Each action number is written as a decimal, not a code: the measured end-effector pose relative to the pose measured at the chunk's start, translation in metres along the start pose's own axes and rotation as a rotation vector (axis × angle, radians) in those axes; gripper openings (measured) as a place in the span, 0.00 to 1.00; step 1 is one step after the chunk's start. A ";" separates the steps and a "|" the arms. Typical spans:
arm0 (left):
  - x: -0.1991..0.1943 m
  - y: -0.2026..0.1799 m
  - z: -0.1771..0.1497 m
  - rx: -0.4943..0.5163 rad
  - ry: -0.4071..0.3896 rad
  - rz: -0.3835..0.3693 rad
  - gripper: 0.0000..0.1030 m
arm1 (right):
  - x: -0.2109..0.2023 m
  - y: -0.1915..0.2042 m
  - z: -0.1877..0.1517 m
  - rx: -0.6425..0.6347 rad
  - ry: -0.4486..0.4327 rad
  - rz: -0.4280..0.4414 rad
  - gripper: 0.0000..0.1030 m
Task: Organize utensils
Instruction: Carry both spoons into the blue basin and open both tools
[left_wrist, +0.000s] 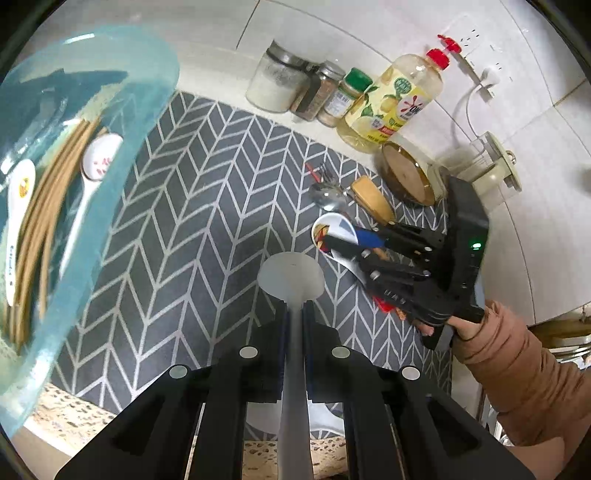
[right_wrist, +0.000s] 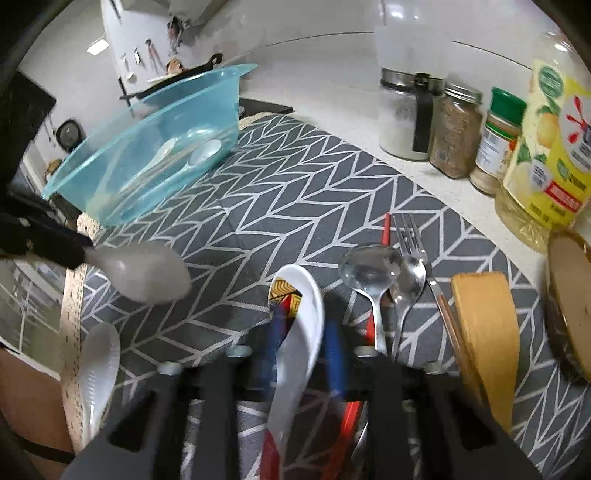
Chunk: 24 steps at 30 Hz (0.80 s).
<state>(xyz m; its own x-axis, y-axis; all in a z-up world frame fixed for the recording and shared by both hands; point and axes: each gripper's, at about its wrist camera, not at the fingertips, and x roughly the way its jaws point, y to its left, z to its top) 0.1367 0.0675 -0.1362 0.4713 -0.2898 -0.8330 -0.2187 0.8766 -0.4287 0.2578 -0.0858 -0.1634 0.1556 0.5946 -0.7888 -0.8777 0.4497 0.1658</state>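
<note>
My left gripper (left_wrist: 294, 314) is shut on the handle of a frosted white rice paddle (left_wrist: 291, 277), held above the mat; the paddle also shows in the right wrist view (right_wrist: 144, 275). A clear blue bowl (left_wrist: 110, 177) at the left holds ceramic spoons (left_wrist: 96, 162) and chopsticks (left_wrist: 44, 229). My right gripper (right_wrist: 301, 332) has its blue pads on either side of a white patterned ceramic spoon (right_wrist: 295, 332); I cannot tell if they grip it. Metal spoons (right_wrist: 369, 269), a fork (right_wrist: 408, 236) and a wooden spatula (right_wrist: 487, 332) lie beside it.
Spice jars (left_wrist: 325, 92), a salt jar (left_wrist: 275, 81) and a yellow oil bottle (left_wrist: 395, 103) stand along the tiled wall. A wooden disc (left_wrist: 406, 177) leans at the right. Another white paddle (right_wrist: 98, 369) lies at the mat's (left_wrist: 207, 206) left edge.
</note>
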 end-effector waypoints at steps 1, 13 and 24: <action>0.004 0.001 0.000 -0.008 0.007 0.006 0.09 | -0.003 0.000 -0.001 0.014 -0.010 -0.008 0.09; -0.054 -0.001 0.024 -0.002 -0.116 -0.069 0.09 | -0.070 -0.014 0.014 0.421 -0.261 0.053 0.08; -0.162 0.105 0.060 -0.034 -0.307 0.156 0.09 | -0.053 0.076 0.158 0.512 -0.318 0.189 0.08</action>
<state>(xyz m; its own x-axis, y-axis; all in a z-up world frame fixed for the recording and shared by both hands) 0.0886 0.2292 -0.0256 0.6639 -0.0192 -0.7476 -0.3343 0.8866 -0.3197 0.2543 0.0223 -0.0152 0.2152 0.8287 -0.5167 -0.5871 0.5325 0.6097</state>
